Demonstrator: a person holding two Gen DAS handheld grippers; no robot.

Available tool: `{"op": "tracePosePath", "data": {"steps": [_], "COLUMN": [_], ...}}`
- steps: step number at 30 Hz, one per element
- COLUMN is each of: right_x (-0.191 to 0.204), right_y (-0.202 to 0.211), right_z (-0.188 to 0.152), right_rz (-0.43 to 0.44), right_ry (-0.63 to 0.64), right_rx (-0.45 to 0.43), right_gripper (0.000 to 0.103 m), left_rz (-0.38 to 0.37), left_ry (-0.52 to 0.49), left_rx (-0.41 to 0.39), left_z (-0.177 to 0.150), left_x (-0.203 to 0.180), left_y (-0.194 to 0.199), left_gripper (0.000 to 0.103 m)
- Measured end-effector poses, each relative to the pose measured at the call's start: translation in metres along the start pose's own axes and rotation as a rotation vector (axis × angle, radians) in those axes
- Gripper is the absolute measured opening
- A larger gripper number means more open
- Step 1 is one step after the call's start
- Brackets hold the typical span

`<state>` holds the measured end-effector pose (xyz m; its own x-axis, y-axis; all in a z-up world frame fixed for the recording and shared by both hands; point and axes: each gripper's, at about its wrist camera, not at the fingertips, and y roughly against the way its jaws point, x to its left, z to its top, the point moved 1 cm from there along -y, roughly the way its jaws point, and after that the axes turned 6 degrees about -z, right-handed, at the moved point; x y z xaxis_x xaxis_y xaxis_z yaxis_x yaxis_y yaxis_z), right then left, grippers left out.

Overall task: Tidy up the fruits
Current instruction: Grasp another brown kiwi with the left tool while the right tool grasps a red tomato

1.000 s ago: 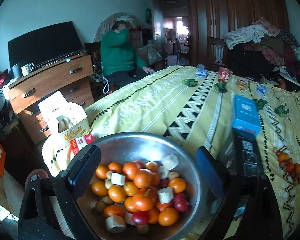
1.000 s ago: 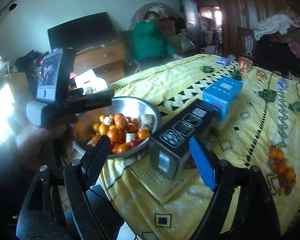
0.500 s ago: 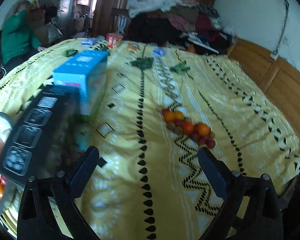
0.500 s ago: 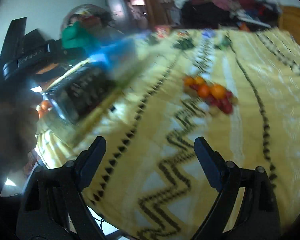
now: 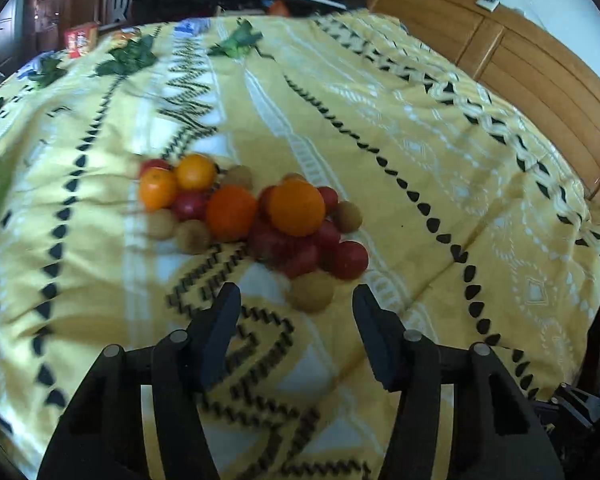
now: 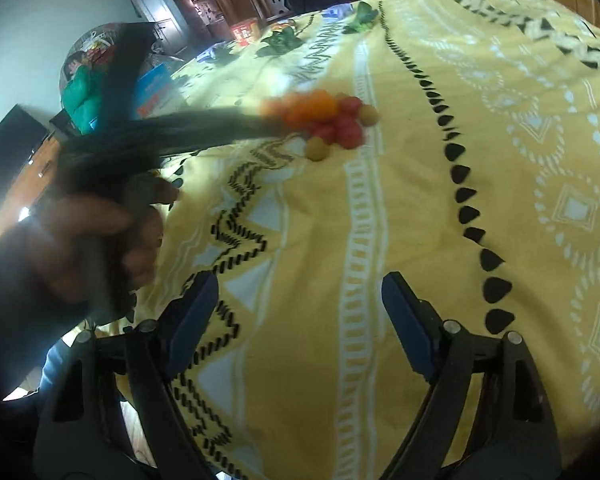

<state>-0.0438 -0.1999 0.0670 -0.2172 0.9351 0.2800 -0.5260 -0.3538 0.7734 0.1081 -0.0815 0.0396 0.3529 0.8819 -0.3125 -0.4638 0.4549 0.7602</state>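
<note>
A pile of small fruit [image 5: 252, 216] lies on the yellow patterned bedspread [image 5: 420, 152]: oranges, red ones and tan ones. My left gripper [image 5: 296, 308] is open and empty, just short of the nearest tan fruit [image 5: 312, 291]. The pile also shows in the right wrist view [image 6: 324, 120], partly hidden by the blurred left gripper and hand [image 6: 112, 184]. My right gripper [image 6: 296, 304] is open and empty, well back from the pile over the bedspread.
A wooden headboard [image 5: 532, 60] runs along the right. Green leafy items [image 5: 240, 40] and a red packet [image 5: 80, 38] lie at the bed's far end. A blue box [image 6: 156, 88] and a person in green [image 6: 80, 92] are at the far left.
Both grippers have swung right, away from the metal bowl of fruit and the boxes, and moved in on the fruit pile. The left gripper's jaws have narrowed but stay open.
</note>
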Motion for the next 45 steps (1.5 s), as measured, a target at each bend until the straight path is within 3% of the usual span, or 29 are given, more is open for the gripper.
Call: {"op": "tracePosePath", "data": {"steps": [4,7,9,16,23,30,34,39,45], "right_x": [-0.013,-0.018,-0.022,-0.019,-0.007,-0.007,-0.009,-0.004,0.035], "right_y": [0.001,0.001,-0.001,-0.022,-0.077,-0.113,-0.121,-0.103,-0.040], "right_z": [0.004,0.008,0.014,0.052,0.099,0.110,0.106,0.106,0.112], "right_rz": [-0.005,-0.006,-0.007,-0.011,-0.046,-0.122,-0.145,-0.155,-0.110], "right_ry": [-0.026,-0.040,-0.046,-0.039,0.045,0.116,0.127,0.122,0.148], "right_rx": [-0.002,-0.017,-0.025,-0.065,-0.051,0.001,0.029,-0.014,-0.133], "right_gripper": [0.080,0.075,0.069,0.048,0.047,0.047,0.027,0.027,0.027], "left_rz": [0.014,0.030,0.000,0.005,0.025,0.002,0.003,0.041,0.132], "left_ry": [-0.031,-0.024,0.000,0.065,0.128,0.135,0.148,0.142,0.135], "left_rx": [0.048,0.062,0.052,-0.051,-0.082,-0.090,-0.089,-0.117,-0.196], "left_z": [-0.001,-0.002,-0.003,-0.017,-0.028,-0.025,-0.025,-0.024,-0.022], "left_x": [-0.008,-0.004,0.000,0.017,0.042,0.045,0.045,0.042,0.041], "left_y": [-0.030,-0.039,-0.036,0.016,0.055,0.061,0.062,0.078,0.125], "left_gripper": [0.053,0.039,0.027,0.027,0.027,0.027,0.027,0.027,0.027]}}
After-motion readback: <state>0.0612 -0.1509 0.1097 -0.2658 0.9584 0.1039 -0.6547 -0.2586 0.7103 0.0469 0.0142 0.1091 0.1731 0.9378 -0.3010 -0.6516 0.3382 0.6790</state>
